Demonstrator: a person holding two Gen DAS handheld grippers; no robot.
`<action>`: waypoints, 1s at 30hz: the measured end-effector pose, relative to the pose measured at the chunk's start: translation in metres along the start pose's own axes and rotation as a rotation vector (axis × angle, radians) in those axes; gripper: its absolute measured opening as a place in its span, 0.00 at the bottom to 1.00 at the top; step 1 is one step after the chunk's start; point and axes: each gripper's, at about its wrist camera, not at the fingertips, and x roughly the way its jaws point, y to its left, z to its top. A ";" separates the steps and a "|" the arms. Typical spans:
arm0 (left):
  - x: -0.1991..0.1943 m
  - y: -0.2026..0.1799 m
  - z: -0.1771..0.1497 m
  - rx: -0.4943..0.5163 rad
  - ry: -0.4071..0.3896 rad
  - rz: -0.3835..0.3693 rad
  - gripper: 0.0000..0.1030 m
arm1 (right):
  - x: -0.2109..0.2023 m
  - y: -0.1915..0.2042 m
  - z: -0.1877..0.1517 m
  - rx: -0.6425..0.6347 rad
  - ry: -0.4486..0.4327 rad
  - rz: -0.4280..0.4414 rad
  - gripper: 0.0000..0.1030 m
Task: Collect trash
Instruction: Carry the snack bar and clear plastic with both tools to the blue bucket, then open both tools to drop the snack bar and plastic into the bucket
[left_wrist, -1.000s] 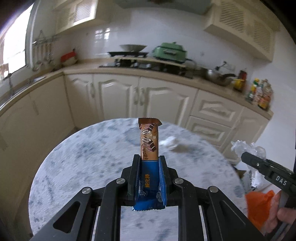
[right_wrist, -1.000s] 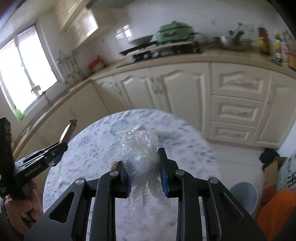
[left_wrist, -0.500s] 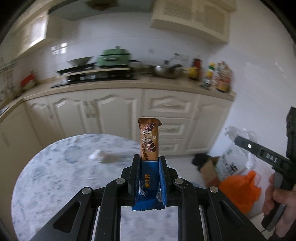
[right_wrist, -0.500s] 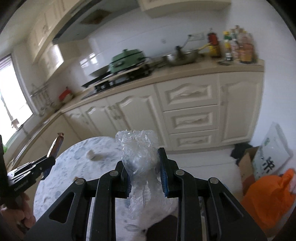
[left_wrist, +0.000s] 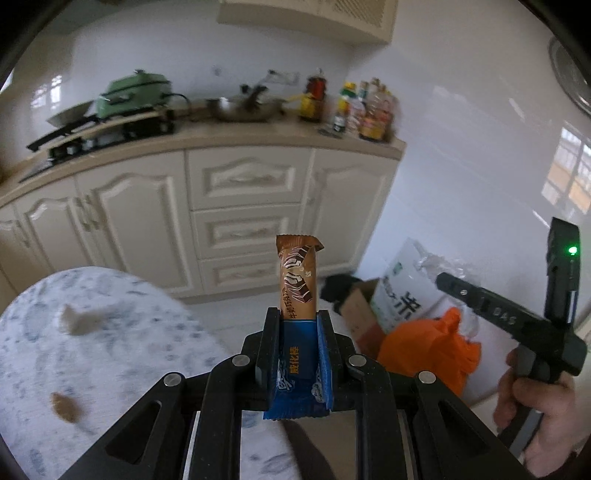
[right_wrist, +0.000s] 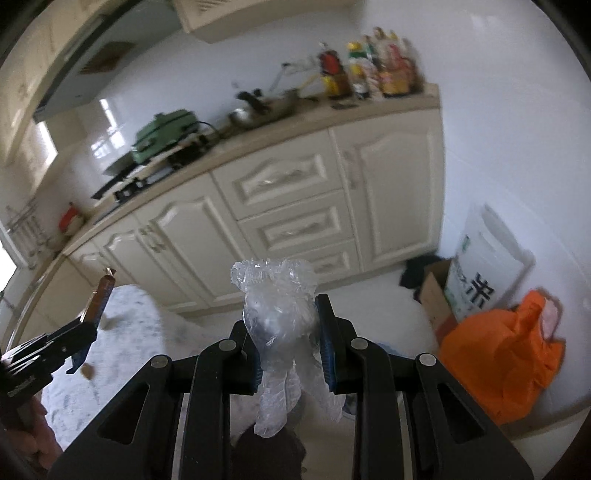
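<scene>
My left gripper (left_wrist: 297, 325) is shut on a brown and blue snack wrapper (left_wrist: 297, 284) that stands upright between the fingers. My right gripper (right_wrist: 283, 321) is shut on a crumpled clear plastic glove (right_wrist: 275, 295) whose fingers hang below the jaws. The right gripper also shows in the left wrist view (left_wrist: 443, 282), off to the right with clear plastic at its tip. The left gripper shows in the right wrist view (right_wrist: 86, 325) at the left with the wrapper (right_wrist: 101, 295). Both are held in the air past the round marble table (left_wrist: 122, 354).
A crumpled tissue (left_wrist: 75, 319) and a small brown scrap (left_wrist: 64, 408) lie on the table. On the floor by the white wall sit an orange plastic bag (right_wrist: 506, 354), a white sack (right_wrist: 480, 273) and a cardboard box (right_wrist: 434, 291). Cream cabinets (left_wrist: 236, 214) stand behind.
Both grippers have swung right, away from the table and toward the floor corner with the orange bag. Each keeps its hold on its piece of trash.
</scene>
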 end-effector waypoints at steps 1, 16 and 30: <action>0.007 -0.003 0.002 0.005 0.009 -0.009 0.14 | 0.005 -0.006 -0.001 0.008 0.008 -0.008 0.24; 0.214 -0.025 0.053 0.033 0.280 -0.089 0.14 | 0.106 -0.077 -0.023 0.143 0.164 -0.031 0.24; 0.386 -0.037 0.090 0.012 0.473 -0.033 0.80 | 0.194 -0.142 -0.047 0.310 0.274 -0.070 0.73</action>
